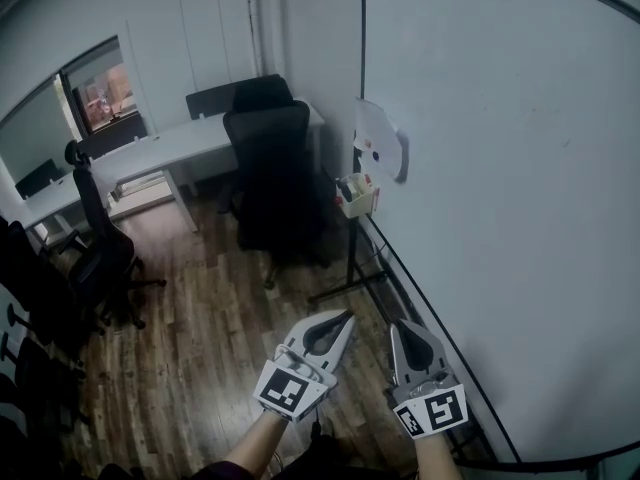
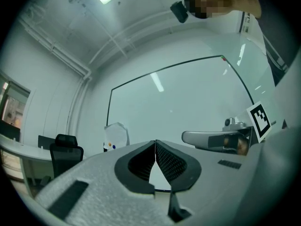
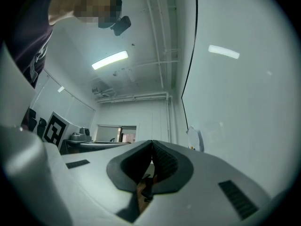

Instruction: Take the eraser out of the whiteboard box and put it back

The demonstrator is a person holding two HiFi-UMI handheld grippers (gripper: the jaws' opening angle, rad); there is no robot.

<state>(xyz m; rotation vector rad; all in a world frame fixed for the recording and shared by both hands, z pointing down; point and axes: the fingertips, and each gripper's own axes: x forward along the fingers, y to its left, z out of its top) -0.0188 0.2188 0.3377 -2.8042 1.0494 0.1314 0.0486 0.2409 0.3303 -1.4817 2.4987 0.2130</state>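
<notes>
Head view: both grippers empty, well short of the small pale box (image 1: 357,198) fixed to the large white whiteboard (image 1: 500,168).
Left gripper (image 1: 348,316) and right gripper (image 1: 397,325) are each clenched on nothing, tips together. The eraser is presumably inside the box, too small to tell apart. The reach looks like the step in hand; next, one gripper must get to the box, open, and straddle the eraser.

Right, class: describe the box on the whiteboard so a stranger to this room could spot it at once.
Start at the big whiteboard on the right of the head view. At its far edge hangs a white sheet, and the box sits just below that. It is the only small, pale, open-topped container there, with little items inside.
</notes>
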